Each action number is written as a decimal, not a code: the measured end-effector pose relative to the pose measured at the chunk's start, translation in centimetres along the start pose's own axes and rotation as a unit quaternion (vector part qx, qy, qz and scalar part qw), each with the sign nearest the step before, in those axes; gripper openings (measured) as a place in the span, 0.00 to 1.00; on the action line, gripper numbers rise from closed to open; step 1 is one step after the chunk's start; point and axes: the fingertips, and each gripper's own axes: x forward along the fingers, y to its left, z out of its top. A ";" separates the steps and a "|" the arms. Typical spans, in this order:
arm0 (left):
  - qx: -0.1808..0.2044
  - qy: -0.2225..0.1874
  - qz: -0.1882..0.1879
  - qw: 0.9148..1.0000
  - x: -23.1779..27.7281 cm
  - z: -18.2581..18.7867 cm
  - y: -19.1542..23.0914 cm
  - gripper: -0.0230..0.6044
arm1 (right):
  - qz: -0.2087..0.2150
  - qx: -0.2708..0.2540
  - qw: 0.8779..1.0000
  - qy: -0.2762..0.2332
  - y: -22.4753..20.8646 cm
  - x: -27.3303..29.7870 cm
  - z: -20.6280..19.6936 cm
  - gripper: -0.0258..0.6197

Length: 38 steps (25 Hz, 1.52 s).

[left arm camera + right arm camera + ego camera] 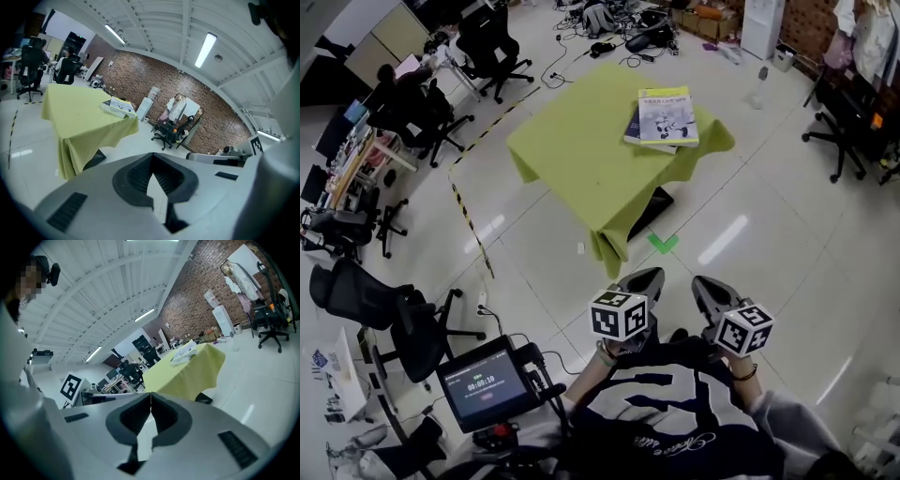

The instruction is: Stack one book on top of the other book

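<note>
Two books lie stacked at the far right corner of the green-clothed table (581, 159): a pale-covered book (667, 115) on top of a dark-covered book (635, 124) whose edge shows at the left. The stack also shows as a small shape, the books (118, 106) in the left gripper view and the books (183, 351) in the right gripper view. Both grippers are held well short of the table, over the floor near my body. My left gripper (648, 278) is shut and empty. My right gripper (704, 286) is shut and empty too.
Office chairs (492, 49) stand left of and beyond the table, another chair (842, 127) at the right. A green tape mark (663, 243) and yellow-black floor tape (469, 217) lie near the table. A tablet on a stand (486, 384) sits at my lower left.
</note>
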 end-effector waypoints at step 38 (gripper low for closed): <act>0.001 -0.037 0.033 0.999 -1.4 -2.0 -3.4 0.04 | 0.033 -0.030 0.999 0.008 -0.5 -4.3 -0.8 0.02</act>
